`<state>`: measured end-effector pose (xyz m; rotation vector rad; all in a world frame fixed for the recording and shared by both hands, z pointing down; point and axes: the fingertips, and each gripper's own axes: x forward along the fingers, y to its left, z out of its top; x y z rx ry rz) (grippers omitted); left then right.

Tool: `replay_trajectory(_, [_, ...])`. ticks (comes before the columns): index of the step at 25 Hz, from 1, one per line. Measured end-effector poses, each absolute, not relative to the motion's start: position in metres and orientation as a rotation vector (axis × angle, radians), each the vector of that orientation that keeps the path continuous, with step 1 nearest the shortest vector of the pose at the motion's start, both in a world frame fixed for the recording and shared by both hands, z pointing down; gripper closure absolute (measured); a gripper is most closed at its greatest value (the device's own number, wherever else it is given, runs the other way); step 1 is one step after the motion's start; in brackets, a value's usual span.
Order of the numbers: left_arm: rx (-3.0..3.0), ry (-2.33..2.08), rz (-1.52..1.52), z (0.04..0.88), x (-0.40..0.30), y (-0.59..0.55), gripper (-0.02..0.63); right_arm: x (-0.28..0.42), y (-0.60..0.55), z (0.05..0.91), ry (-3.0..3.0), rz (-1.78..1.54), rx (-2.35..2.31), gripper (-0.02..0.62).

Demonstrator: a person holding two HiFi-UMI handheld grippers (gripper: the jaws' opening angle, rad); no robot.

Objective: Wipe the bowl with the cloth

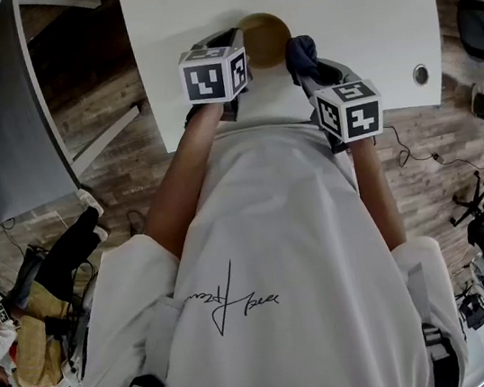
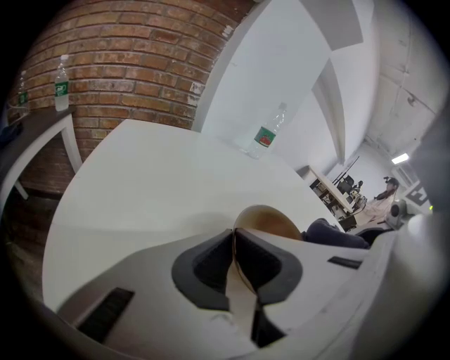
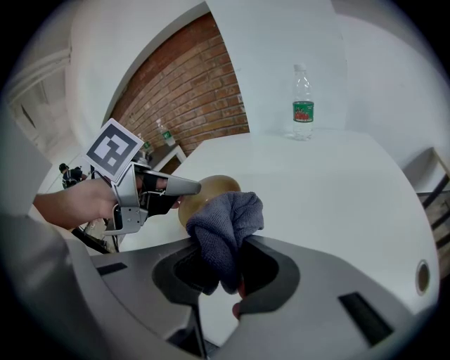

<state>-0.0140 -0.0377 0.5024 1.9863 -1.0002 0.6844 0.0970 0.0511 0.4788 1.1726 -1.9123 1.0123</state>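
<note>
My left gripper (image 2: 235, 238) has its fingers clamped on the bowl (image 2: 275, 223) rim. The fingers of my right gripper (image 3: 228, 247) pinch the cloth (image 3: 226, 221), just right of the bowl.

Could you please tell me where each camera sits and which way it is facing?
Head view: on the person's head, facing steeply down at the white table; shirt and both forearms show.
Left gripper view: on the left gripper, looking along jaws shut on the bowl rim, toward a bottle.
Right gripper view: on the right gripper, looking along jaws shut on the cloth; the person's left hand shows.
Shared: both gripper views show bowl, cloth and bottle.
</note>
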Motion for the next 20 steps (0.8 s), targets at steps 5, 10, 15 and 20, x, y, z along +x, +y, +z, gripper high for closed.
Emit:
replay_trajectory(5, [1.987, -1.004, 0.679, 0.5019, -0.0136, -0.0385, 0.597, 0.0959, 0.0532, 0.4801, -1.911, 1.017, 1.171, 0.514])
replay_trajectory(10, [1.985, -1.005, 0.678, 0.5021, -0.0136, -0.0393, 0.597, 0.0949, 0.0549, 0.4802, -1.912, 1.018, 1.162, 0.513])
replay_trajectory(15, [1.983, -1.006, 0.68, 0.503, -0.0147, -0.0397, 0.597, 0.0918, 0.0571, 0.481, -1.92, 1.021, 1.153, 0.514])
replay_trajectory(20, [1.982, -1.006, 0.677, 0.503, -0.0136, -0.0396, 0.597, 0.0901, 0.0613, 0.4811, -1.931, 1.033, 1.12, 0.514])
